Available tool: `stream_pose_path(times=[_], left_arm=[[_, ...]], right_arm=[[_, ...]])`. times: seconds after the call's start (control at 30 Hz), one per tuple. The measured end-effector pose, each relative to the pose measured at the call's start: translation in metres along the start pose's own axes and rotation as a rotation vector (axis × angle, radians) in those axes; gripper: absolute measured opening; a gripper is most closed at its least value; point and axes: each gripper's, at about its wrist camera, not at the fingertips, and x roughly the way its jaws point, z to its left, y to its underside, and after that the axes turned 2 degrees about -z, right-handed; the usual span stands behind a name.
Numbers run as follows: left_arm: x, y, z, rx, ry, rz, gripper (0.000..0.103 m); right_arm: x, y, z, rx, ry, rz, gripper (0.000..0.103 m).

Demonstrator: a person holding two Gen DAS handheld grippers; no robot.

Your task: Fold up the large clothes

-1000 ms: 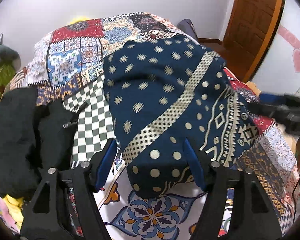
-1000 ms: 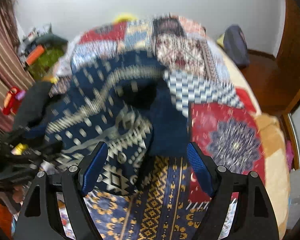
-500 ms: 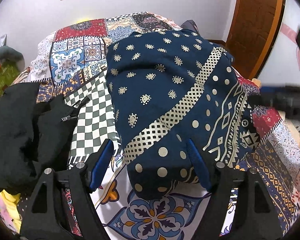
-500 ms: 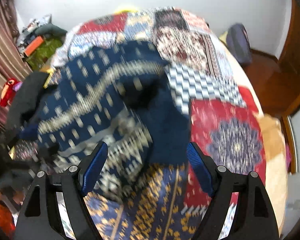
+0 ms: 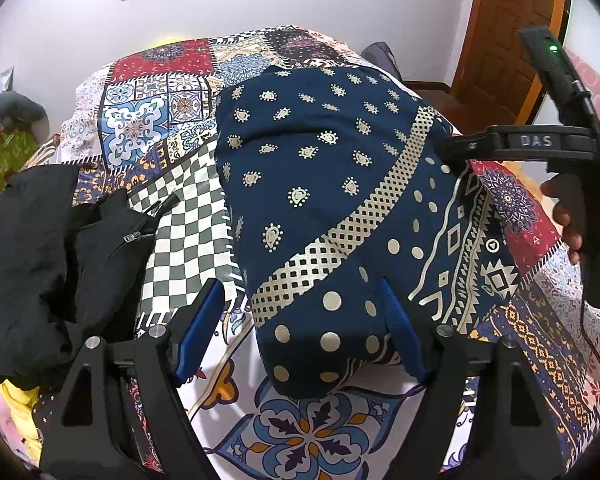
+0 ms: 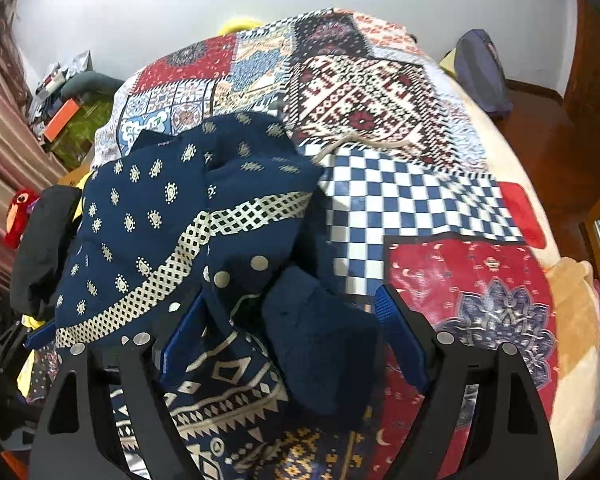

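A large navy cloth (image 5: 320, 184) with cream dots, paisley marks and a checked band lies bunched on the patchwork bedspread (image 5: 148, 128). My left gripper (image 5: 300, 292) hovers over its near rounded corner. Its jaws are opening; the corner lies between them, the right pad against the fabric and the left pad well apart. My right gripper (image 6: 290, 294) stands open over the cloth's (image 6: 160, 232) other side, with a plain navy fold between its fingers and no pad pressing. A hand holds that gripper (image 5: 540, 148) at the right of the left wrist view.
A black zipped jacket (image 5: 40, 260) is heaped on the bed left of the cloth. A wooden door (image 5: 508, 40) stands at the far right. A dark backpack (image 6: 480, 72) leans beyond the bed's far corner. Clutter and a red toy (image 6: 20, 212) sit along the left side.
The left jaws have spread wider around the cloth's corner. The right gripper has slid closer over the cloth's bunched fold, and the cloth has settled onto the bed.
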Motion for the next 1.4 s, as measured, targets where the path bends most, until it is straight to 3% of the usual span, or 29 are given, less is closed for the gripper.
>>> stream_pose_path(times=[0.2, 0.37, 0.47, 0.53, 0.6, 0.7, 0.8, 0.97, 1.23, 1.33, 1.4], left_arm=[[-0.012, -0.007, 0.002, -0.004, -0.019, -0.008, 0.078], [-0.025, -0.018, 0.017, -0.041, -0.052, -0.031, 0.078], [-0.020, -0.020, 0.031, -0.086, -0.036, -0.004, 0.078], [-0.013, -0.020, 0.042, -0.141, 0.016, 0.022, 0.078], [-0.006, -0.018, 0.053, -0.214, 0.114, 0.047, 0.078], [0.010, -0.013, 0.060, -0.295, 0.245, 0.097, 0.079], [0.028, -0.013, 0.063, -0.349, 0.327, 0.130, 0.079], [0.056, -0.024, 0.069, -0.427, 0.423, 0.162, 0.084], [0.094, -0.036, 0.072, -0.497, 0.513, 0.209, 0.092], [0.100, -0.035, 0.075, -0.526, 0.544, 0.211, 0.092], [0.099, -0.036, 0.075, -0.522, 0.541, 0.204, 0.092]], right_arm=[[-0.033, 0.008, 0.001, -0.018, 0.119, -0.051, 0.082], [-0.056, 0.021, -0.003, 0.019, 0.014, -0.046, 0.082], [-0.051, 0.030, 0.000, 0.045, -0.054, -0.026, 0.082], [-0.040, 0.041, 0.002, 0.076, -0.127, 0.019, 0.082], [-0.024, 0.051, 0.001, 0.116, -0.183, 0.072, 0.082], [0.001, 0.061, -0.001, 0.150, -0.200, 0.136, 0.082], [0.024, 0.060, -0.011, 0.222, -0.248, 0.176, 0.082], [0.045, 0.040, -0.023, 0.299, -0.320, 0.167, 0.082], [0.073, 0.021, -0.021, 0.339, -0.438, 0.161, 0.084], [0.074, 0.018, -0.014, 0.326, -0.451, 0.147, 0.082], [0.075, 0.018, -0.010, 0.324, -0.457, 0.141, 0.074]])
